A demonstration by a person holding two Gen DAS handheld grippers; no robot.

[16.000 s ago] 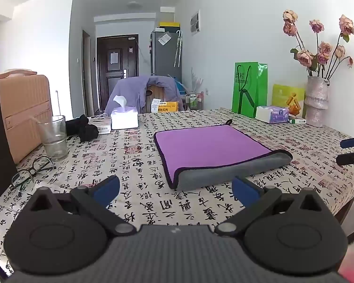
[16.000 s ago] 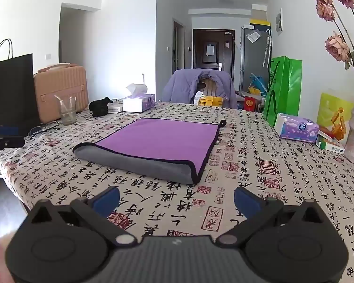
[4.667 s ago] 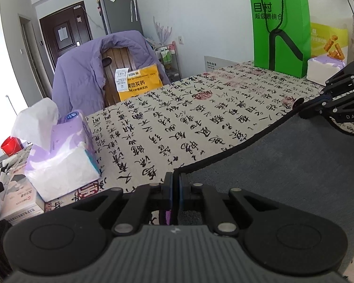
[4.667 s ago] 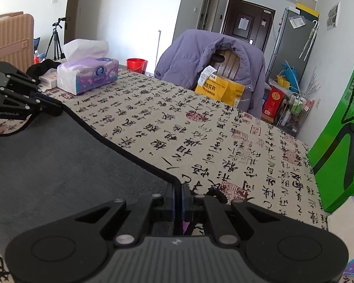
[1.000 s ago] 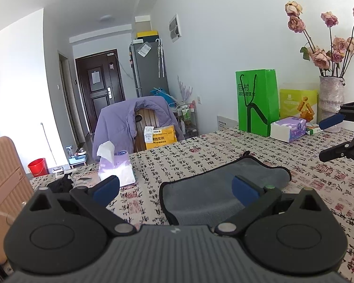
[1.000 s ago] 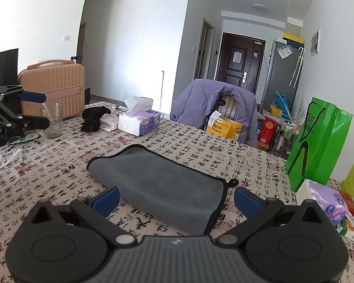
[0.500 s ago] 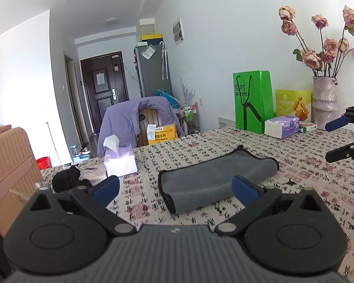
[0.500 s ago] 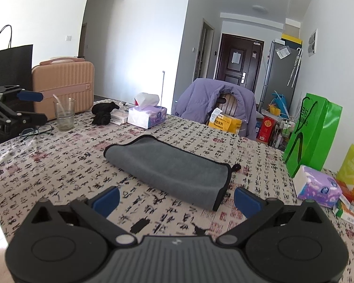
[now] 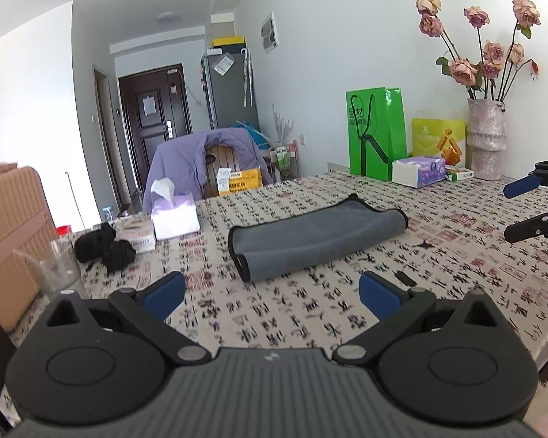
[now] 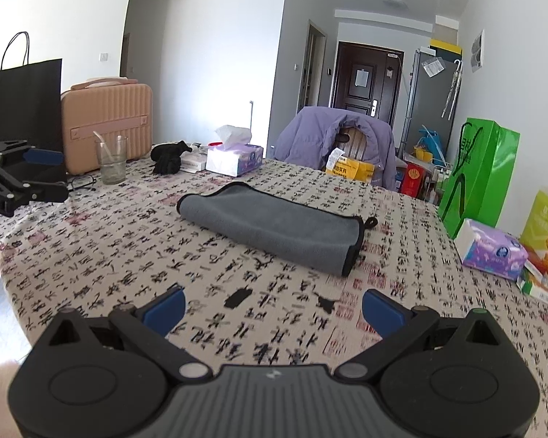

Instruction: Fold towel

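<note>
Left gripper (image 9: 270, 292) spread wide and holding nothing, right gripper (image 10: 272, 308) likewise spread wide and empty, both hanging back over the near side of the table (image 10: 91, 248), well apart from the cloth, probably because the folding looks finished and nothing needs pinching now. Beyond them, towel (image 10: 270, 224) lying in the middle of the patterned tabletop as a narrow grey bundle, black-trimmed ends stacked flush and hanging loop poking out at one corner. Farther out and untouched, tissue box (image 10: 233, 158), glass (image 10: 110, 160) and green bag (image 10: 475, 171).
</note>
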